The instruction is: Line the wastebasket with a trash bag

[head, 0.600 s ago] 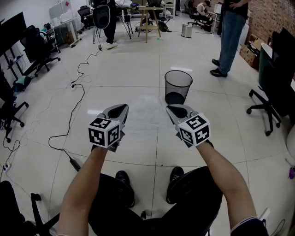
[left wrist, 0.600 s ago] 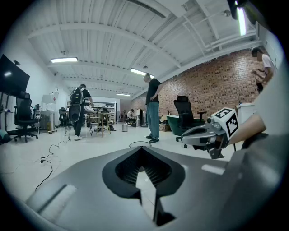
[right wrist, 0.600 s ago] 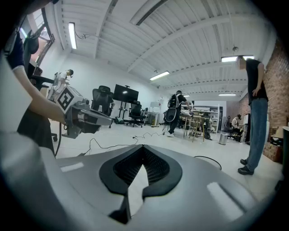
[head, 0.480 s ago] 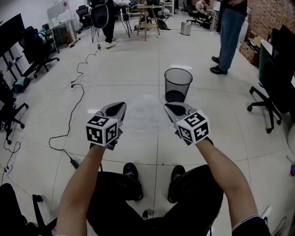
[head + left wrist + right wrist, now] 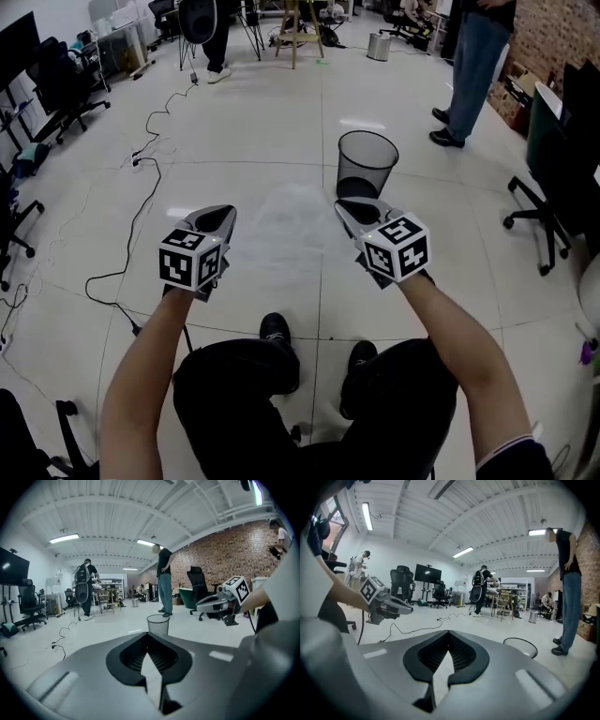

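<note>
Black round wire-mesh wastebasket (image 5: 366, 169) upright on floor, ahead, slightly right: right gripper (image 5: 352, 210) nearer, left gripper (image 5: 219, 216) farther. Both jaws closed, apparently pinching translucent thin-film trash bag (image 5: 286, 225) stretched crosswise between them, short of wastebasket. Bag haze shows in head view only. Left gripper view puts wastebasket (image 5: 158, 624) dead ahead.

You are in an open lab-style office: rolling office chairs (image 5: 58, 82), a large monitor (image 5: 11, 566), floor cables (image 5: 413, 630), brick wall (image 5: 225, 550).
</note>
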